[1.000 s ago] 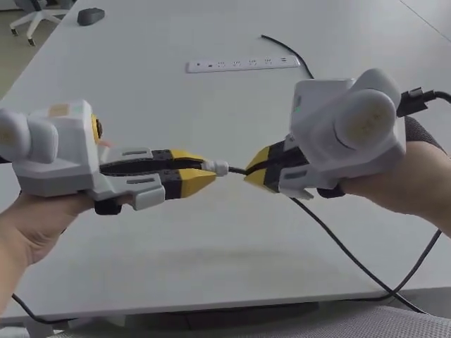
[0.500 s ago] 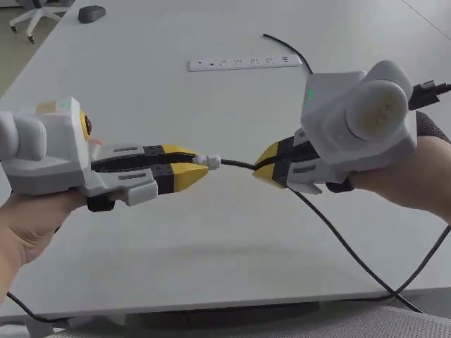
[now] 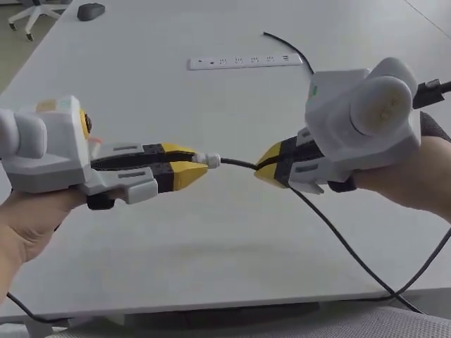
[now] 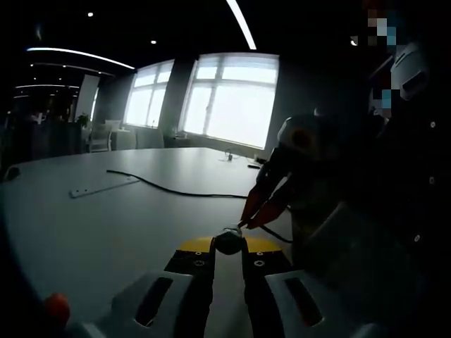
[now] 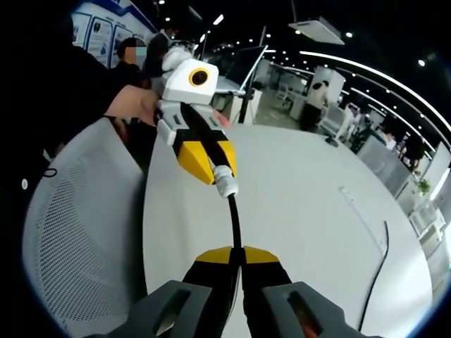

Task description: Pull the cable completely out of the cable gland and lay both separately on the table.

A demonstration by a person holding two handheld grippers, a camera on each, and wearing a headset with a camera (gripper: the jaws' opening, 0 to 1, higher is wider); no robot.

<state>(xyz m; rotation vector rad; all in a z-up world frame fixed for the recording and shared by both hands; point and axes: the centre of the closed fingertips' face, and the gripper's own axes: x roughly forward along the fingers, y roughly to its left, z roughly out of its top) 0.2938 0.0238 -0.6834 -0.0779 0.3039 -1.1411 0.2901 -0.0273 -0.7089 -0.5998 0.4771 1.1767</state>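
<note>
A white cable gland (image 3: 209, 160) sticks out of the yellow tips of my left gripper (image 3: 198, 167), which is shut on it above the table. A black cable (image 3: 238, 164) runs from the gland to my right gripper (image 3: 262, 167), which is shut on it, then trails down over the table's front edge. In the left gripper view the gland (image 4: 229, 241) sits between the jaws of the left gripper (image 4: 228, 252). In the right gripper view the cable (image 5: 233, 218) rises from the right gripper (image 5: 236, 258) to the gland (image 5: 225, 182), still threaded through it.
A white power strip (image 3: 241, 62) lies farther back on the white table (image 3: 176, 232), with a black cord (image 3: 287, 45) beside it. A dark mouse-like object (image 3: 91, 10) rests at the far left. A mesh chair back (image 5: 77, 232) stands near the table's edge.
The two grippers have drawn apart, the right one moving right, so a longer stretch of black cable shows between the gland and the right gripper.
</note>
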